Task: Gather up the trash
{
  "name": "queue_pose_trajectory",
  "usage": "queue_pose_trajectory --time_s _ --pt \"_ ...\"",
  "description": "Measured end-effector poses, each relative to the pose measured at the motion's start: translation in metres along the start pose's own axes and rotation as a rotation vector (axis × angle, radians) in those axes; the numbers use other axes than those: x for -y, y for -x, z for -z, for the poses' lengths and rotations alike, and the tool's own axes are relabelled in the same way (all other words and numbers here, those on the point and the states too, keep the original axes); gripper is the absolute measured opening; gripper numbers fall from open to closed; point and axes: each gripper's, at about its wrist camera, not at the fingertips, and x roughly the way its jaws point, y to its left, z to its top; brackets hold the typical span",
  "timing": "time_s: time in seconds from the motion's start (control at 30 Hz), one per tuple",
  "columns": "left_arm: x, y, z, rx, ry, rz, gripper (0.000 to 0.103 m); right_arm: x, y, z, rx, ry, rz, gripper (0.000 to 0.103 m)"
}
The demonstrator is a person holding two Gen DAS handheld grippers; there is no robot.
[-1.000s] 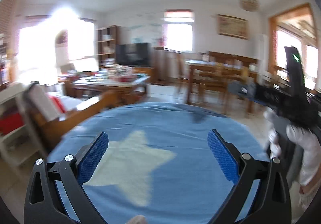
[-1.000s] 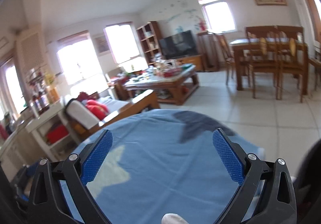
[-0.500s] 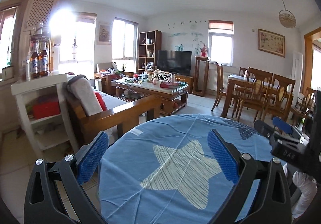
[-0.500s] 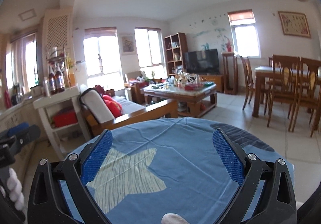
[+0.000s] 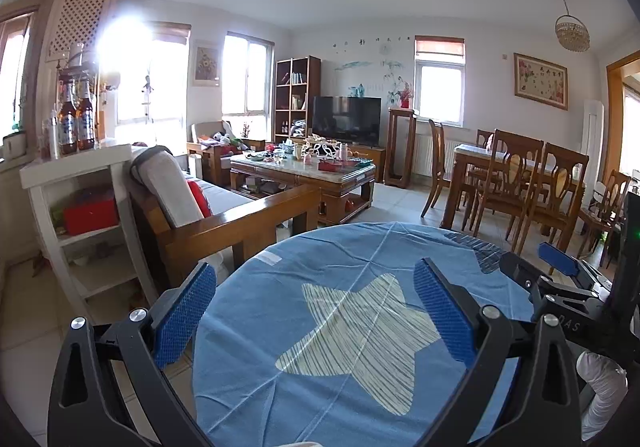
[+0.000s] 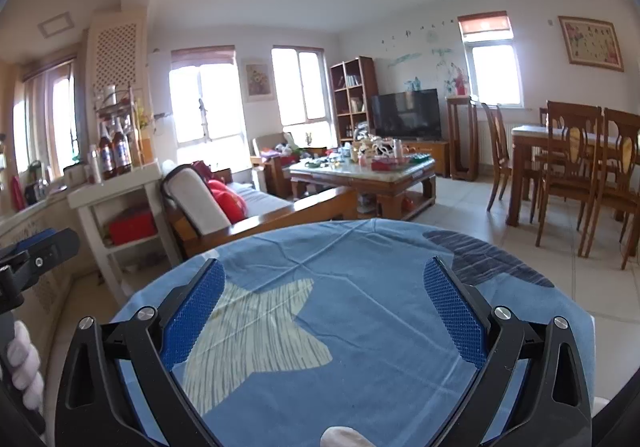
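- Over the last second my view has swung up and steadied from a blurred sweep into a sharp look across the living room; I read that as still searching, with nothing collected yet.
- Far left, the white shelf unit (image 5: 76, 171) carries two brown bottles (image 5: 76, 115) with blue labels; their print is too small for me to read.
- My left hand-held gripper (image 5: 316, 311) has its jaws spread wide and empty over the near worktop (image 5: 340, 255), a round top under a blue cloth with a pale star (image 5: 360, 331).
- No trash lies on that cloth. The likeliest place for it, I judge, is the cluttered coffee table (image 5: 308, 171) far across the room, past the wooden sofa (image 5: 224, 223).
- My right hand-held gripper (image 6: 324, 315) is likewise wide apart with nothing in it.
- At the right edge of the left view, the other tool's body shows the letters "DAS"; nothing else is legible.
- Far right stands the dining table (image 6: 532, 135) with chairs.
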Motion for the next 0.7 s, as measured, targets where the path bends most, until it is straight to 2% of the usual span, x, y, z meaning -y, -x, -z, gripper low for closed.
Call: queue_pose_trajectory --time_s 0.13,0.4,0.7 --pt "-0.0007 -0.0015 0.0023 -0.001 0.000 0.004 0.098 -0.0011 0.0010 0.0002 0.000 0.004 -0.001 0.098" --pt "-0.0035 0.0064 0.0039 0.046 0.000 -0.015 0.098 -0.0033 0.0020 -0.0012 -0.006 0.025 0.000 0.098" --pt "-0.0026 -0.0005 0.0031 0.005 0.004 -0.008 0.098 -0.0017 0.0011 -0.0012 -0.010 0.013 0.000 0.098"
